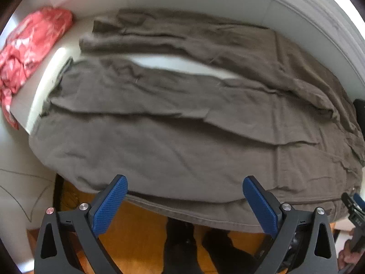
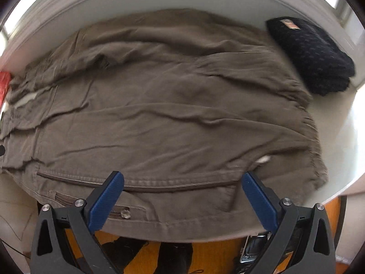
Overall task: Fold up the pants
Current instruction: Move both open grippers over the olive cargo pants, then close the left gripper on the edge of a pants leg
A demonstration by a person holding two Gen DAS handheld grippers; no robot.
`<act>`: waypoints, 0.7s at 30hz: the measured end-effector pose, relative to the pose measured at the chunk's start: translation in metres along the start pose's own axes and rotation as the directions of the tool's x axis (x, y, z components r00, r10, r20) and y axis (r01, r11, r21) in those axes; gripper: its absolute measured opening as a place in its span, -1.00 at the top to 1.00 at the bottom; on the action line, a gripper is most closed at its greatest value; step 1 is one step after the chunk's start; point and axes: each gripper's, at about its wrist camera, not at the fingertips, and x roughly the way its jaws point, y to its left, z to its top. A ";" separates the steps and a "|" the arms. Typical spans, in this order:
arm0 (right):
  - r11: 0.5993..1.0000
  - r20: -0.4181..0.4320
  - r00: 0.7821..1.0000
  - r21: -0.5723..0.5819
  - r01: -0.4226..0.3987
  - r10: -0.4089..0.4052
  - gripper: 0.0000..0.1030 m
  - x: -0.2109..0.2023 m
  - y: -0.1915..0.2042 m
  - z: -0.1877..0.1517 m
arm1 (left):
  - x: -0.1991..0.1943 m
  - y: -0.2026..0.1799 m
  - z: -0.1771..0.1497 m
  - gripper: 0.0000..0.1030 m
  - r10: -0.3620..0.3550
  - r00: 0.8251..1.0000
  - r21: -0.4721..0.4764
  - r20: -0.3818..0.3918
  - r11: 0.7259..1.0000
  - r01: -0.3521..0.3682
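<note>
**Ana:** Across the middle of both pictures lie the pants [image 1: 182, 118], spread flat on the white table [image 1: 194, 2]. Why are they flat like that?

**Ben:** I think so they can be folded neatly. In the left view you can see the two legs run to the upper left, with a thin white gap between them. The near edge hangs a bit over the table's front rim.

**Ana:** What are the grippers doing?

**Ben:** The left gripper [image 1: 184, 203] sits at the bottom of its picture, right by that near edge. Its blue fingers [image 1: 109, 205] are spread wide and hold nothing. The right gripper [image 2: 182, 201] is the same, wide with nothing between its fingers. It sits low by the waist, near the zip pocket [image 2: 118, 211].

**Ana:** Why there?

**Ben:** My guess is each one is lined up to pinch the near edge, so that side can be lifted over the far side.

**Ana:** What else is on the table?

**Ben:** A red cloth [image 1: 29, 52] at the upper left of the left view, and a dark knit thing [image 2: 312, 57] at the upper right of the right view. Both lie off to the sides, out of the way.
</note>
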 end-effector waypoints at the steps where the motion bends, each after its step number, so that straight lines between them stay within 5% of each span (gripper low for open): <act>1: 1.000 0.002 1.000 -0.025 0.006 -0.005 -0.97 0.001 0.007 0.001 | 0.006 0.006 -0.003 -1.00 0.005 1.000 -0.020 -0.011 1.000 -0.005; 7: 0.990 -0.062 0.998 -0.141 0.021 -0.030 -0.97 0.017 0.032 0.006 | 0.034 0.059 -0.019 -1.00 -0.042 0.995 -0.221 -0.091 0.975 0.020; 10: 0.996 -0.083 0.996 -0.090 -0.026 0.018 -0.97 0.015 0.022 0.008 | 0.043 0.079 -0.023 -0.97 -0.059 0.992 -0.287 -0.112 0.958 0.024; 21: 0.981 -0.126 0.991 -0.179 -0.075 0.053 -0.99 0.009 0.018 -0.003 | 0.046 0.093 -0.019 -0.57 -0.104 0.986 -0.344 -0.132 0.938 0.053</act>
